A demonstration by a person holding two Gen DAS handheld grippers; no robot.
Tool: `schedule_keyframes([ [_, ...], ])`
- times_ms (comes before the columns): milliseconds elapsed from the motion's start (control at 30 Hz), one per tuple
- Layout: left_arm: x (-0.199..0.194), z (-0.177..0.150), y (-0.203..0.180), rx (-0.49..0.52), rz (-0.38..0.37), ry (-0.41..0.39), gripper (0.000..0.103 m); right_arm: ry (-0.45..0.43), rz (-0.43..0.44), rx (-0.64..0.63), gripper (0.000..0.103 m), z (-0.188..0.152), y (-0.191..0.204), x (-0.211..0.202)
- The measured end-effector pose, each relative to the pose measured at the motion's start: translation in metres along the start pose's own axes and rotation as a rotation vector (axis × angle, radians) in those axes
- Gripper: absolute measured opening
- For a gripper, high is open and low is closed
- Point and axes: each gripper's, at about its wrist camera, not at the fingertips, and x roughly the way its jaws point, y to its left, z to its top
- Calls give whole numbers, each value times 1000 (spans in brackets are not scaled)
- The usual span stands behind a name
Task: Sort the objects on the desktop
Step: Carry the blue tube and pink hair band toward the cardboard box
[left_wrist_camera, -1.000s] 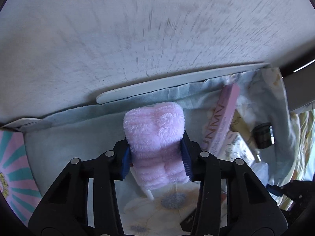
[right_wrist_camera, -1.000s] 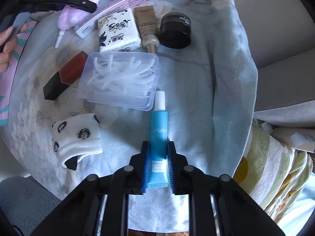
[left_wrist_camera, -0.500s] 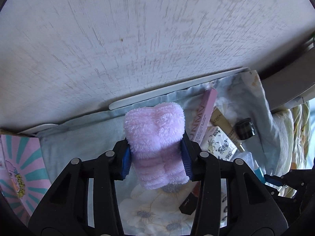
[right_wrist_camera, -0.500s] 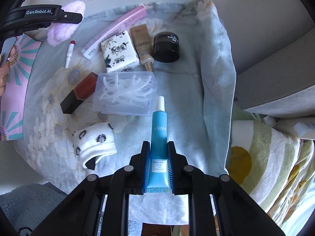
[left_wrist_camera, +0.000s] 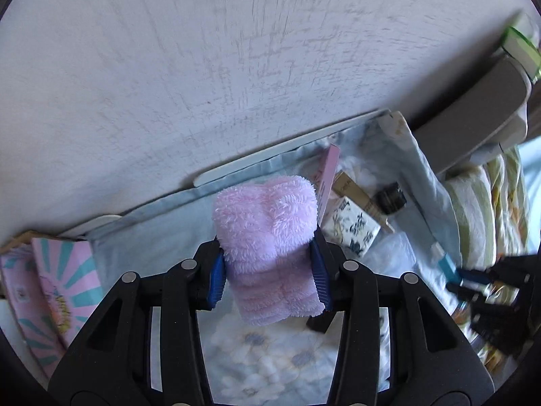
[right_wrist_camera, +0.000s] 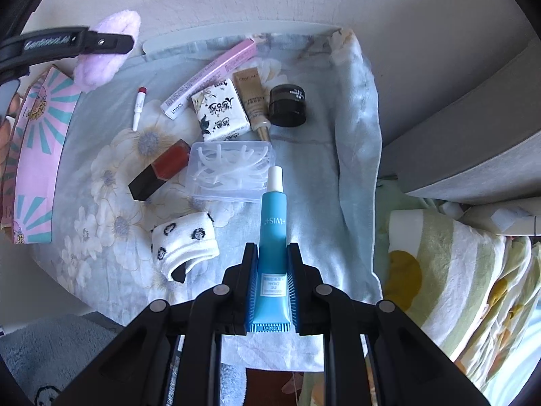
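My left gripper (left_wrist_camera: 268, 272) is shut on a fluffy pink cloth (left_wrist_camera: 267, 237) and holds it above the back left of the flowered tablecloth (left_wrist_camera: 162, 233). The cloth also shows in the right wrist view (right_wrist_camera: 111, 50), clamped by the left gripper (right_wrist_camera: 104, 42). My right gripper (right_wrist_camera: 272, 280) is shut on a blue cream tube (right_wrist_camera: 273, 233), lifted above the tablecloth (right_wrist_camera: 311, 182) with its white cap pointing away.
On the tablecloth lie a clear box of white picks (right_wrist_camera: 231, 171), a red and black lipstick (right_wrist_camera: 160, 174), a spotted white sock (right_wrist_camera: 184, 242), a small white tube (right_wrist_camera: 138, 108), a long pink box (right_wrist_camera: 209, 77), a floral packet (right_wrist_camera: 219, 108), a beige tube (right_wrist_camera: 253, 99) and a black jar (right_wrist_camera: 287, 105). A pink striped box (right_wrist_camera: 37, 155) stands at the left.
Both grippers have risen and pulled back from the table with their objects still held. The small white tube under the pink cloth is now uncovered.
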Motion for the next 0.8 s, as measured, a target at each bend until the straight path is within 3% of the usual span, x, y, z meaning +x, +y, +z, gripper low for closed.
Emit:
schedule_keyframes([
  [200, -28, -12, 24, -10, 7, -21, 39, -16, -1, -29, 16, 13, 1, -13],
  [400, -53, -31, 61, -79, 29, -39, 39, -45, 4, -106, 16, 40, 29, -28],
  [800, -112, -99, 153, -308, 111, -95, 39, -122, 40, -390, 16, 106, 138, -67],
])
